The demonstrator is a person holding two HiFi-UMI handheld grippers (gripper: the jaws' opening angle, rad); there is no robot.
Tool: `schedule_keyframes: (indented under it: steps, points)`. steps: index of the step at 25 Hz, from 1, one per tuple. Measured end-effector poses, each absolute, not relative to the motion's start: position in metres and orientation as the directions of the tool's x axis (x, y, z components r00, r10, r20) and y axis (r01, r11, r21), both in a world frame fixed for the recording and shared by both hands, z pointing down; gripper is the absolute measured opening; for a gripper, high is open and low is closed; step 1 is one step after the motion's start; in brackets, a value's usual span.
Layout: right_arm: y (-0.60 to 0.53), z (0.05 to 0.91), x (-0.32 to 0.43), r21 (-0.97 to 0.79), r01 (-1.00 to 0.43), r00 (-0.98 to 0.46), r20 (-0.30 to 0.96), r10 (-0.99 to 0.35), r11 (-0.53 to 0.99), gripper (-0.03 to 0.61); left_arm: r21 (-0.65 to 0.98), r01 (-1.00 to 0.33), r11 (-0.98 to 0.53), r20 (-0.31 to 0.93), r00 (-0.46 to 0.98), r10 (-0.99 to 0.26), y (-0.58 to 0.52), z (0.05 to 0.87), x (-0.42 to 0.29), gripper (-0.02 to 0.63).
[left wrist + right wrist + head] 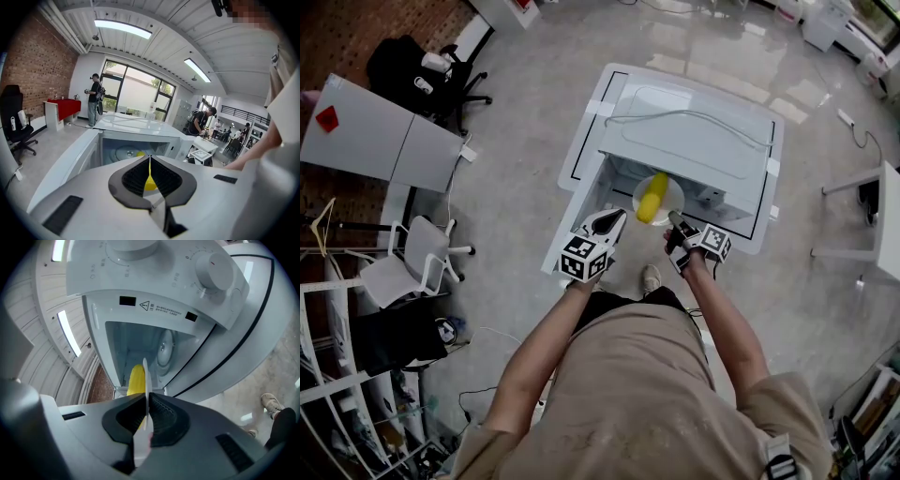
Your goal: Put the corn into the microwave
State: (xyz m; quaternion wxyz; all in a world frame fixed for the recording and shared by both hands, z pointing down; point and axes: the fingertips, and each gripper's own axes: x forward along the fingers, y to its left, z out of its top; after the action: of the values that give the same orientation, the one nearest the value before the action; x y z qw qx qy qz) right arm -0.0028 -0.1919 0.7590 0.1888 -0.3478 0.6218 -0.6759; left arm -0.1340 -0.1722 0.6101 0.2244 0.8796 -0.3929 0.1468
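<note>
A white microwave [694,141] stands low in front of me with its door [577,211] swung open to the left. A yellow corn cob [652,197] lies on a white plate [672,190] held at the mouth of the cavity. My right gripper [677,223] is shut on the plate's near rim. In the right gripper view the plate [145,376] shows edge-on between the pads, with the corn [136,378] beside it. My left gripper [617,217] is shut and empty, just left of the plate. In the left gripper view the corn [150,183] shows beyond the jaws and the glass turntable [123,152] behind.
A black office chair [422,66], a grey table [375,136] and white chairs [412,262] stand at the left. Another white table [886,220] is at the right. Two people [95,98] [199,122] stand far behind the microwave. My shoe [650,277] is just below it.
</note>
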Motion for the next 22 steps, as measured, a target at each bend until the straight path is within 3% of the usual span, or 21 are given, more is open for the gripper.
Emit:
schedule_keyframes:
  steps: [22]
  points:
    - [-0.244, 0.815, -0.001, -0.96, -0.129, -0.571, 0.278, -0.773, -0.25, 0.017, 0.26, -0.759, -0.596, 0.51, 0.633, -0.583, -0.21, 0.645, -0.125, 0.006]
